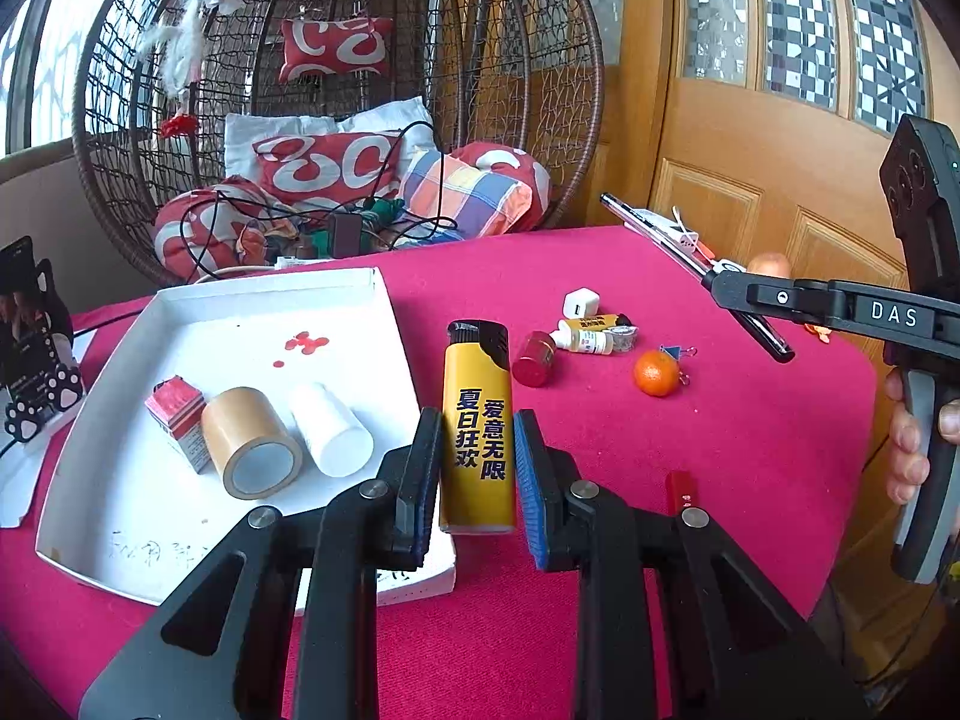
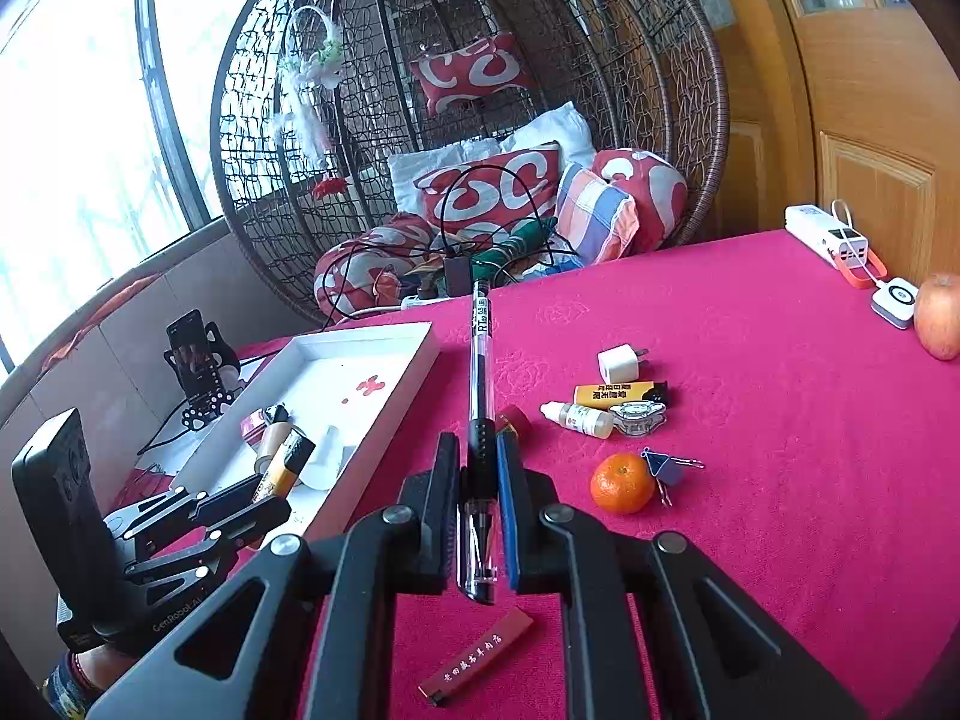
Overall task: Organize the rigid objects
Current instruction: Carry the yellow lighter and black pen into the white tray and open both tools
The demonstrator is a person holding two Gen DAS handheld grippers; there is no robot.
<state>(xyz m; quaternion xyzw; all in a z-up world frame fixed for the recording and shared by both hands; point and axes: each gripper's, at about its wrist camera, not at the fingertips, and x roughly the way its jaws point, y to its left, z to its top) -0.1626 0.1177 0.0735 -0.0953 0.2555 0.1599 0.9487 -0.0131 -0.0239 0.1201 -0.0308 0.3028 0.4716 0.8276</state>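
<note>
My left gripper (image 1: 478,420) is shut on a yellow lighter (image 1: 478,420) with a black top, held upright above the right edge of the white tray (image 1: 252,306). The tray holds a tape roll (image 1: 252,441), a white cylinder (image 1: 330,429) and a small red box (image 1: 177,414). My right gripper (image 2: 478,444) is shut on a black pen (image 2: 480,360) that points forward above the red cloth. The pen also shows in the left wrist view (image 1: 690,258). The left gripper and its lighter (image 2: 285,465) show over the tray (image 2: 384,384) in the right wrist view.
On the red tablecloth (image 2: 750,420) lie a tangerine (image 2: 622,483), a blue binder clip (image 2: 666,468), a dropper bottle (image 2: 579,418), a second yellow lighter (image 2: 618,393), a white charger (image 2: 621,363), a red cylinder (image 1: 534,357), a red strip (image 2: 477,654). An apple (image 2: 939,315) and power bank (image 2: 831,240) sit far right.
</note>
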